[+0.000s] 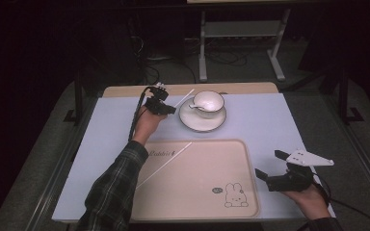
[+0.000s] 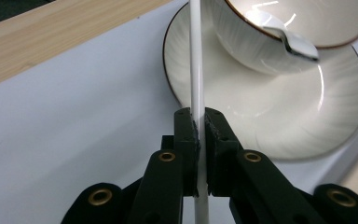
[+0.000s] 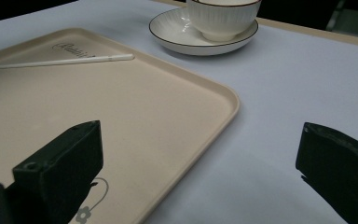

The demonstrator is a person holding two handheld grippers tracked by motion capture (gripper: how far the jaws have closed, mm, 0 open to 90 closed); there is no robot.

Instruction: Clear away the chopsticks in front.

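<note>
My left gripper (image 1: 166, 109) is shut on a white chopstick (image 2: 195, 56), held just left of the saucer (image 1: 202, 119); its tip (image 1: 185, 96) points toward the table's far edge. The left gripper view shows the jaws clamped on the stick (image 2: 200, 140) beside the saucer (image 2: 279, 121). A white cup (image 1: 208, 101) with a spoon (image 2: 291, 39) in it sits on the saucer. A second white chopstick (image 1: 166, 162) lies slanted on the beige tray (image 1: 241, 202), also seen as a stick (image 3: 60, 61) in the right gripper view. My right gripper (image 1: 270, 166) is open at the tray's right edge, jaws wide apart (image 3: 200, 172).
The tray (image 3: 121, 116) has a rabbit drawing (image 1: 234, 196) near its front right corner. A pale blue mat (image 1: 265, 120) covers the table. A wooden strip (image 1: 125, 90) runs along the far edge. A metal stand (image 1: 241, 43) is on the floor beyond.
</note>
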